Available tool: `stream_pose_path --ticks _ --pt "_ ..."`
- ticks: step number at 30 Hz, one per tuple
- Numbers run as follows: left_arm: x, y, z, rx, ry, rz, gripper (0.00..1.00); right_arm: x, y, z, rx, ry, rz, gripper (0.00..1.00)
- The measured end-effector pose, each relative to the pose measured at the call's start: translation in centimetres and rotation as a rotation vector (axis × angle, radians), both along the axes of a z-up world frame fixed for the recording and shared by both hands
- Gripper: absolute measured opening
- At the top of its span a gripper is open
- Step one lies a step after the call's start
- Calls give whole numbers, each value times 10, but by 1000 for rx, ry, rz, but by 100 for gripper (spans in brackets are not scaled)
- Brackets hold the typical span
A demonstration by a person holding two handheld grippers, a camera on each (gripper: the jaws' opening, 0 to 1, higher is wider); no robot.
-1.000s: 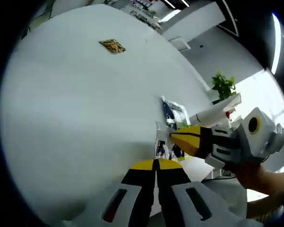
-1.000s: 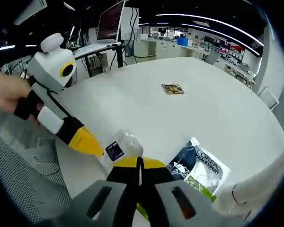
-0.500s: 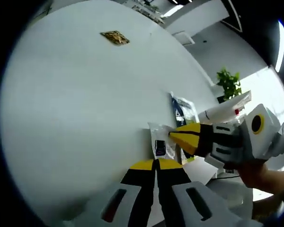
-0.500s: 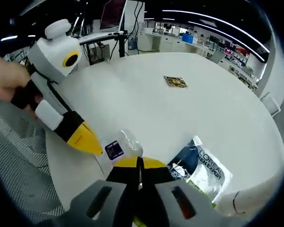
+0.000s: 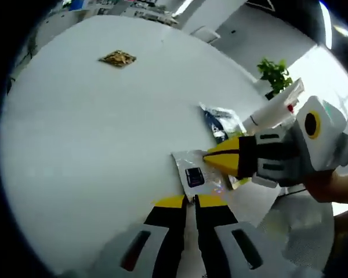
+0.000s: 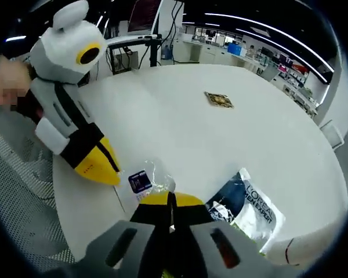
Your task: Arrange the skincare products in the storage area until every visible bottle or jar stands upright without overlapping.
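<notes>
A clear sachet (image 5: 194, 175) with a dark blue label lies flat near the round white table's (image 5: 93, 127) front edge. My left gripper (image 5: 184, 201) is shut with the sachet's near corner running in between its yellow tips. The right gripper (image 5: 210, 157) comes in from the right, shut, its tip resting over the sachet's far corner. In the right gripper view the sachet (image 6: 144, 180) sits just beyond my right gripper (image 6: 171, 200), and the left gripper (image 6: 112, 177) meets its left edge. A blue-and-green L'Oréal packet (image 6: 249, 204) lies beside it. A white tube (image 5: 276, 108) lies further right.
A small gold packet (image 5: 117, 58) lies alone far across the table, also seen as the gold packet (image 6: 220, 99). A mesh chair seat (image 6: 17, 197) is under the table's left edge. Desks and monitors stand behind, and a potted plant (image 5: 272, 74) by the window.
The left gripper has moved forward until its tips meet the sachet's corner. The right gripper's tip stays over the sachet. Both views have shifted with the hands.
</notes>
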State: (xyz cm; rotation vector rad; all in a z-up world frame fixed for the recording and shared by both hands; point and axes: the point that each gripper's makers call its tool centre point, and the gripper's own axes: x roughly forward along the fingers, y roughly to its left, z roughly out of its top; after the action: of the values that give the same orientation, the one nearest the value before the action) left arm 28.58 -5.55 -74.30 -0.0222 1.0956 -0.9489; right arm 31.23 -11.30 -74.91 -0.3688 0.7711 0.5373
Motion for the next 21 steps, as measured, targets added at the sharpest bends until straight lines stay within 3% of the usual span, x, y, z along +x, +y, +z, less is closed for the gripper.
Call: stream_pose_path --ticks 4,7,10,15,21 --pt "10 -3 10 39 -168 -127 20 0 0 0 -3 -3 9 1" --pt "10 -18 19 26 -276 -254 17 0 0 0 -3 -3 15 1" --pt "9 -30 17 36 -355 -354 19 0 1 0 -7 -4 33 1" --pt "11 -36 4 110 -426 -447 20 1 2 0 -31 -10 96 1" --pt "13 -35 -1 121 -439 -453 19 1 2 0 -48 -10 137 1"
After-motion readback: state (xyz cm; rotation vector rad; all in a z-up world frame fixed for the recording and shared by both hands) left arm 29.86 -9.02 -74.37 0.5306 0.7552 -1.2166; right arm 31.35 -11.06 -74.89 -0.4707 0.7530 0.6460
